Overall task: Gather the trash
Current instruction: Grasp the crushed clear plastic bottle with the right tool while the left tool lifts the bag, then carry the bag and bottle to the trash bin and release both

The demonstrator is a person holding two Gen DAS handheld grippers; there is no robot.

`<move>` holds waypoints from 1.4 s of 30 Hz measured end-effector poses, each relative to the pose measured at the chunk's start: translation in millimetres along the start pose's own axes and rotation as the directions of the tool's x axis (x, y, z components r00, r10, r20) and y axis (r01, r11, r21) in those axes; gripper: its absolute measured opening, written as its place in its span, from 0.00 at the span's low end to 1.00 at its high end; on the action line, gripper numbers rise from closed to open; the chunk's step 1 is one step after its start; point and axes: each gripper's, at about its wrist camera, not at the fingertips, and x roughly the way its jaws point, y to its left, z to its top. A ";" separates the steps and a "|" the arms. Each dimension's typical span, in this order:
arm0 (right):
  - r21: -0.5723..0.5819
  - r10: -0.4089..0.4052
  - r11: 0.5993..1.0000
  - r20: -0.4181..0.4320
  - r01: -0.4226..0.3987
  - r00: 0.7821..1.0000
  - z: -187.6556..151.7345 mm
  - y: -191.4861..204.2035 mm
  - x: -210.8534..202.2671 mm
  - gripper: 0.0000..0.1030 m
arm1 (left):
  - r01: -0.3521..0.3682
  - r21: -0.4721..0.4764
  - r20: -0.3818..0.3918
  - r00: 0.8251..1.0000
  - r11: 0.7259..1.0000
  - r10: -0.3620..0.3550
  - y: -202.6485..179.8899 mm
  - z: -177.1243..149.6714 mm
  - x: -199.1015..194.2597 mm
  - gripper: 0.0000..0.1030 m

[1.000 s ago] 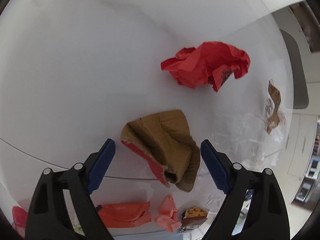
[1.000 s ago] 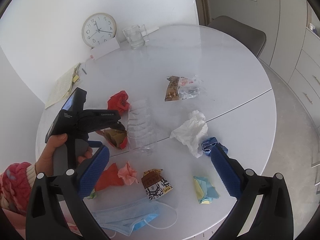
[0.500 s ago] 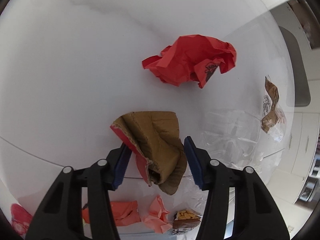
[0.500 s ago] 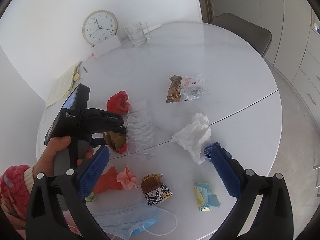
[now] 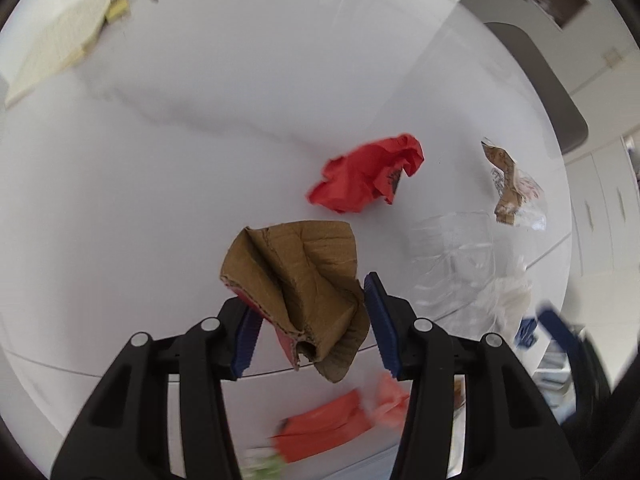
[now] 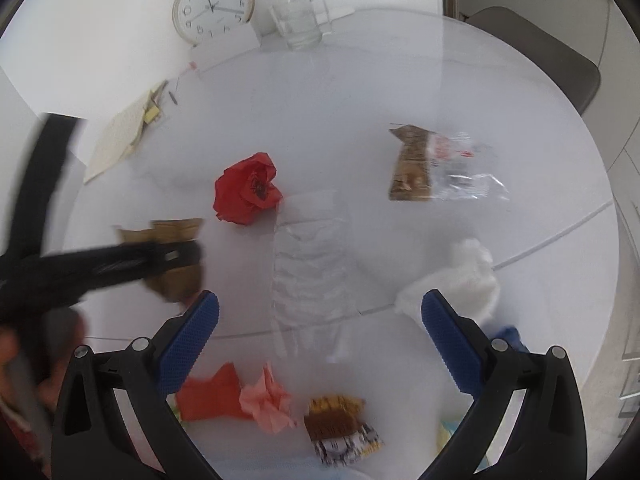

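A crumpled piece of brown cardboard [image 5: 292, 276] with a red inner face hangs clear of the white table [image 5: 160, 160]. My left gripper [image 5: 302, 292] grips it, its blue pads pressing both sides as the jaws keep closing. The right wrist view shows that gripper [image 6: 184, 254] blurred at the left, with the cardboard [image 6: 176, 286] in it. My right gripper [image 6: 320, 298] is open above a clear plastic tray [image 6: 308, 264], nothing between its pads. A red paper ball [image 6: 246, 190] lies just beyond.
Scattered on the table: a brown and clear snack wrapper [image 6: 440, 168], a white tissue [image 6: 460, 276], pink paper [image 6: 268, 400], an orange wrapper [image 6: 208, 396] and a printed wrapper [image 6: 340, 428]. At the back stand a clock [image 6: 213, 6], a glass [image 6: 298, 26] and papers [image 6: 120, 140].
The left gripper's jaws closed on the cardboard, then lifted it off the table while rolling. My right gripper moved left and lower, over the clear tray.
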 end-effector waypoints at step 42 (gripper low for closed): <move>0.457 -0.252 0.873 0.121 0.171 0.960 -271.3 -176.4 -247.4 0.62 | 0.317 0.665 -0.248 0.948 0.676 -0.200 -198.7 -267.6 -50.1 0.49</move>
